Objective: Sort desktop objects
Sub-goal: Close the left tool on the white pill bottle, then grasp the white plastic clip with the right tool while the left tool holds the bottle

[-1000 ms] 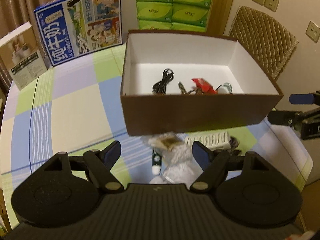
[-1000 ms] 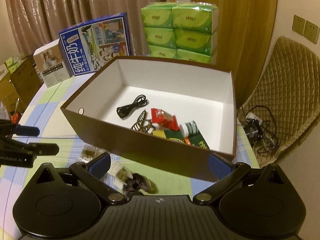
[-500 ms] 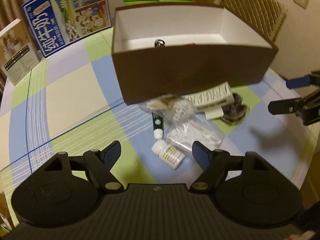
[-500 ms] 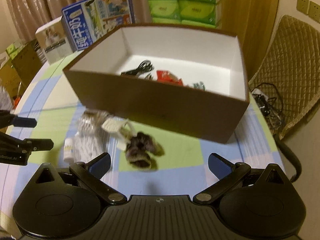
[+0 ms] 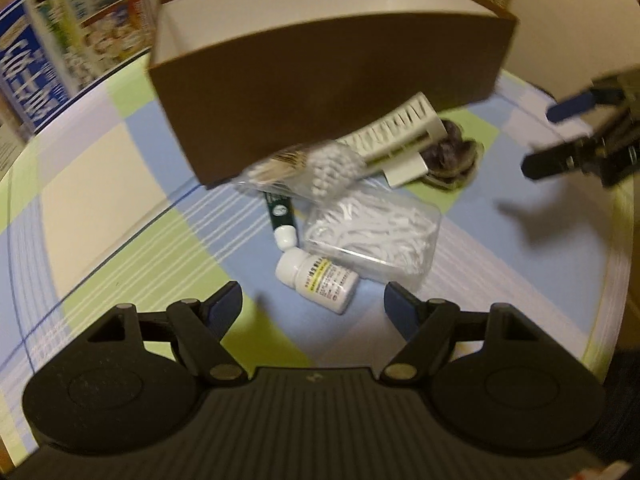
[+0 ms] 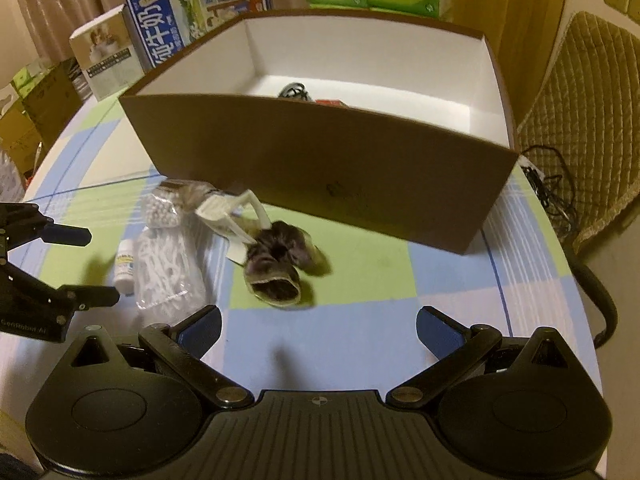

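in right view only: cable (image 6: 295,90)

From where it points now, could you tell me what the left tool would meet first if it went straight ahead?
Most likely the white pill bottle, which lies on the tablecloth between the open left tool fingers' line; depth is hard to judge.

Each camera sat on its own gripper, looking forward and steeply down along the fingers at the checked tablecloth (image 5: 100,184). The left wrist view came in close over the white pill bottle (image 5: 318,279) (badly blurred at its edges). The right wrist view stood further to the right, facing the brown box (image 6: 320,176) — both views shared that box and the clutter before it.
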Tool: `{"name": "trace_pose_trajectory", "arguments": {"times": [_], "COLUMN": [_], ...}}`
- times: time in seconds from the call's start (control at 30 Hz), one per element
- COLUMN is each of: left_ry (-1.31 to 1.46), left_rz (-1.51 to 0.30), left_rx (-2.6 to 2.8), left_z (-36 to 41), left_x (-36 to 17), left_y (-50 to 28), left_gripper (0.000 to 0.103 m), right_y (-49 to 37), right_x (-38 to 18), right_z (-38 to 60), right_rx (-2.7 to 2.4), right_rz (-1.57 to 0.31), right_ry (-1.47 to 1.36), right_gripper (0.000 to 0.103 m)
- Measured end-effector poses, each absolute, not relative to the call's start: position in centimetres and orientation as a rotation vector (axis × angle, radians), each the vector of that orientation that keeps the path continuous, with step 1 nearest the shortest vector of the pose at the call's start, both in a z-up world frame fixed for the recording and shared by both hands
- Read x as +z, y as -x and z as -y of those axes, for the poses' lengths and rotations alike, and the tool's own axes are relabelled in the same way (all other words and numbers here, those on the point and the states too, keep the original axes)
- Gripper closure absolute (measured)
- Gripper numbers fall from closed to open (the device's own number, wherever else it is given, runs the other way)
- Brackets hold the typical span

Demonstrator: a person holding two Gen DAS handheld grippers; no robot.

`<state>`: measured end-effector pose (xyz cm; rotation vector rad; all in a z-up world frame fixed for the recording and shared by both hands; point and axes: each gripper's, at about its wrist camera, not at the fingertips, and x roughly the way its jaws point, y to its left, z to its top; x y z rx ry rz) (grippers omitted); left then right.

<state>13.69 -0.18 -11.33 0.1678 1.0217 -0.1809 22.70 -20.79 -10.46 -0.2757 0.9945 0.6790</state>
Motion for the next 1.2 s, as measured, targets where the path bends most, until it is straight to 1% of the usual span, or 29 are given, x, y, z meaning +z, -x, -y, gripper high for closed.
{"name": "trace_pose_trajectory", "arguments": {"times": [0.17,0.23,0.27,0.43,0.53,0.57,0.6,0.73,0.93,0.97,1.03,1.1,1.2], "left_ry": [-0.242,-0.259,-0.262,-0.235,-0.227,-0.224,-0.217,-0.188,-0.134,-0.116,-0.067,-0.013,0.046], "left_rz": [-1.027,-1.031,-1.031,-1.006,-0.993,-0.988,-0.982,-0.975,-0.992,-0.995,-1.001,-1.007,-1.011], "left_rx": [-0.259,-0.274,-0.28,-0.298,-0.323,-0.328,-0.328,-0.291,-0.189,-0.168,-0.125,-0.082,-0.032], "left_z": [-0.2,-0.3,-0.5,-1.0,-0.9,-0.9,-1.0,-1.4,-3.1,-3.5,-4.5,-5.5,-6.4], "left_x": [-12.7,-13.2,-13.4,-13.7,-13.6,-13.6,-13.6,-13.4,-13.1,-13.0,-13.0,-13.0,-12.9], "left_y": [-14.4,-14.8,-14.9,-15.6,-15.5,-15.4,-15.3,-14.9,-14.0,-13.9,-13.7,-13.5,-13.2], "left_gripper": [0.029,0.031,0.034,0.037,0.044,0.049,0.057,0.061,0.061,0.061,0.061,0.061,0.061], "right_y": [-23.1,-23.2,-23.3,-23.4,-23.4,-23.4,-23.4,-23.4,-23.4,-23.3,-23.2,-23.1,-23.3], "right_x": [-11.2,-11.4,-11.5,-11.8,-12.0,-12.1,-12.1,-12.3,-12.3,-12.3,-12.2,-12.2,-12.3], "right_z": [21.3,21.5,21.6,22.0,21.9,21.8,21.7,21.0,19.8,19.5,18.9,18.0,16.7], "right_rx": [0.659,0.649,0.645,0.635,0.642,0.647,0.653,0.689,0.759,0.778,0.82,0.869,0.933], "right_rz": [-1.014,-1.021,-1.025,-1.04,-1.042,-1.04,-1.036,-1.011,-0.94,-0.921,-0.876,-0.839,-0.784], "right_ry": [0.287,0.287,0.287,0.283,0.28,0.28,0.279,0.29,0.309,0.321,0.354,0.401,0.457], "right_gripper": [0.002,0.002,0.002,0.002,0.002,0.002,0.002,0.002,0.003,0.004,0.016,0.02,0.03]}}
